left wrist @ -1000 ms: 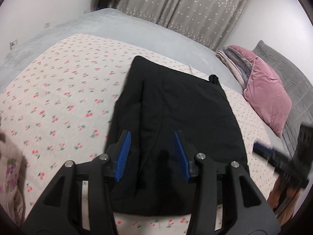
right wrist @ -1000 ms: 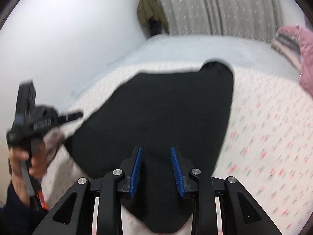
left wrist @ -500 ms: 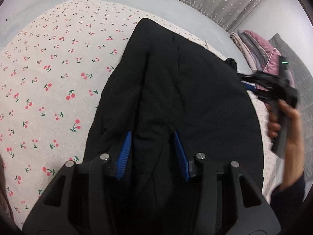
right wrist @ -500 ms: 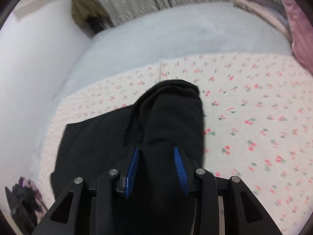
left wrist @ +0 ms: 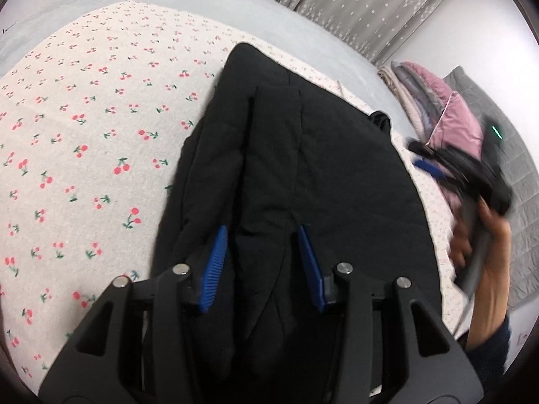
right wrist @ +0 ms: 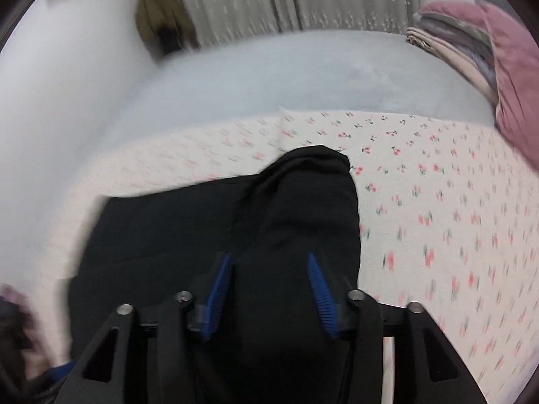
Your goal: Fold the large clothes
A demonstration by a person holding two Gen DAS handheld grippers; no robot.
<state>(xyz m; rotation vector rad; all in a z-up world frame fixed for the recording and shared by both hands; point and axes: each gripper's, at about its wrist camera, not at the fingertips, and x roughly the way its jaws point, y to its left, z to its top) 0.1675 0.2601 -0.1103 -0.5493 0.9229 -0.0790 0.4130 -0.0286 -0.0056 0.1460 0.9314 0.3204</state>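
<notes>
Both the left gripper [left wrist: 262,262] and right gripper [right wrist: 269,289] fingers spread wide, holding nothing, over black garment [left wrist: 303,175]; thick fabric may spring unfolded, bunch on bed [left wrist: 84,118]

A home bedroom. A bed [left wrist: 84,107] with a cherry-print sheet fills most of both views; grey starred curtains [left wrist: 353,0] hang along the top, folded pink bedding [right wrist: 505,54] is stacked at the right, and a coat [right wrist: 158,17] hangs at upper left.
</notes>
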